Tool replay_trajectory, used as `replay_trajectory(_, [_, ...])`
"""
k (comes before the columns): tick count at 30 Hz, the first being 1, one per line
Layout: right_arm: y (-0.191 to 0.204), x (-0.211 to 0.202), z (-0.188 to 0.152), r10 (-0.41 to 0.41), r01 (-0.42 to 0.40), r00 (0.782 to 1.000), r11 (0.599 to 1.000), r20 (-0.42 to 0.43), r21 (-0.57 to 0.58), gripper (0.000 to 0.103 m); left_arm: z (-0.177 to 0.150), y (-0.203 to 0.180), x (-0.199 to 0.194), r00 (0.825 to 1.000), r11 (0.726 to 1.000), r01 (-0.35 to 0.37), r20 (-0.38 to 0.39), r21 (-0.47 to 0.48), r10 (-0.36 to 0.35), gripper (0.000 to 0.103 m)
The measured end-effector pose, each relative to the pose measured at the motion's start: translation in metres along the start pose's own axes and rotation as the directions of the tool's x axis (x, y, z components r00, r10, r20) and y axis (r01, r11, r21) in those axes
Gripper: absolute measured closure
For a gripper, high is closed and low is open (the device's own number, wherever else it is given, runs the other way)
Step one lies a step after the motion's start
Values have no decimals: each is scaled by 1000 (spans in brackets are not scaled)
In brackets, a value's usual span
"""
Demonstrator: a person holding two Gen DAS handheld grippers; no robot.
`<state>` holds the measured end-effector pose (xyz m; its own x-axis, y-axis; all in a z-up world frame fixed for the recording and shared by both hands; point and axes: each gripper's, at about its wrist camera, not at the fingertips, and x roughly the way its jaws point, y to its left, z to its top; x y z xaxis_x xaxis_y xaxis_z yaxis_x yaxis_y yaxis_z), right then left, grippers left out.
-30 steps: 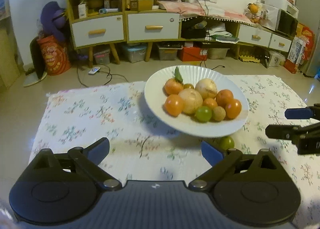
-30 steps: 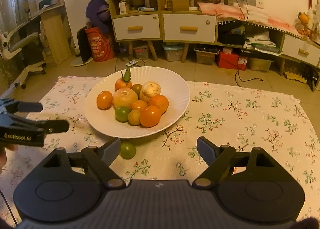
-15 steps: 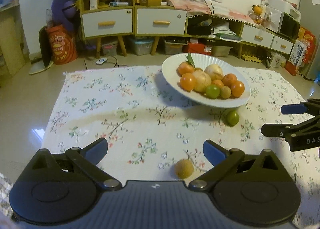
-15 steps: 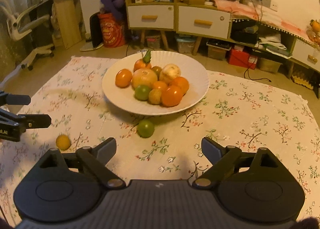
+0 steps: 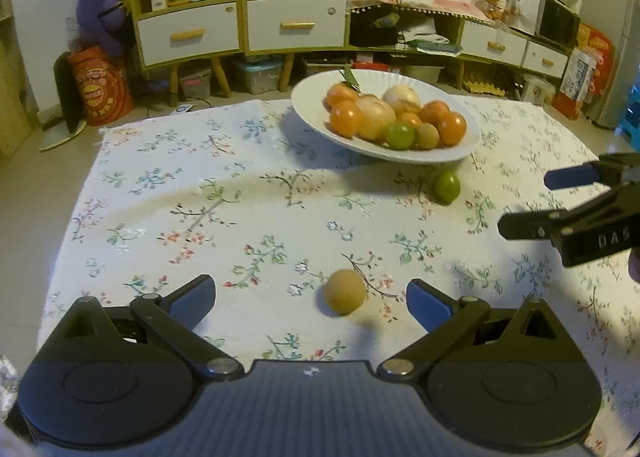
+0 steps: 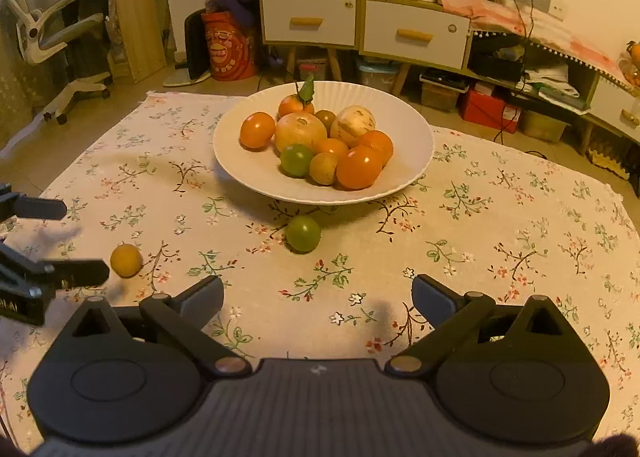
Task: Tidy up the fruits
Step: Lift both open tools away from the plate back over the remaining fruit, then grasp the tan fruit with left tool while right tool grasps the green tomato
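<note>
A white plate (image 5: 312, 113) (image 6: 412, 161) holds several orange, yellow and green fruits. A green lime (image 5: 447, 187) (image 6: 303, 234) lies on the floral cloth just in front of it. A small yellow-brown fruit (image 5: 345, 292) (image 6: 126, 260) lies nearer. My left gripper (image 5: 310, 299) is open and empty, the yellow fruit just ahead between its fingers; it also shows in the right wrist view (image 6: 68, 241). My right gripper (image 6: 318, 297) is open and empty, short of the lime; it shows in the left wrist view (image 5: 532, 203).
The floral cloth (image 5: 180, 197) covers the low surface. Behind it stand drawer cabinets (image 5: 296, 23), storage boxes, an orange bag (image 5: 100, 93) and a desk chair (image 6: 60, 41) on the floor.
Both grippers have drawn back from the plate. The yellow fruit has come into view on the cloth, now between my left gripper's fingers. Both stay open.
</note>
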<state>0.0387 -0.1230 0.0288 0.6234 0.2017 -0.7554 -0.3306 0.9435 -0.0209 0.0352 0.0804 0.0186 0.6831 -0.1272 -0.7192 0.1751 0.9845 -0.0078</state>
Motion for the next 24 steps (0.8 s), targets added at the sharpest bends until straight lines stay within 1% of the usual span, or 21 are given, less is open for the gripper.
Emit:
replay_trajectory(6, [-1,10,-5,-1,1,1000,1000,-13,8,2,-11,-6,12,1000,998,0,1,56,0,11])
replay_trajectory(13, [-4,22,-7,-2,2,1000,1000,-21,9,2,-18,-5,21,1000,998,4,-12,57,-4,11])
replay_trajectory(17, [-3,28,-6,4,-3,1000,1000,-24,13,2,-19,-2,21,1000,999,21,-6,46,-21,11])
replay_trajectory(20, [-2,33,-4,8,-7,1000,1000,-29,5,2,-19,0,21,999,999,34,-1,42,-34,15])
replay_trajectory(22, [-1,35,-3,8,-8,1000,1000,-27,-3,2,-18,1,20,999,998,45,3,38,-45,19])
replay_trajectory(24, [-1,38,-1,5,-5,1000,1000,-22,-4,3,-18,2,19,999,998,51,7,37,-52,27])
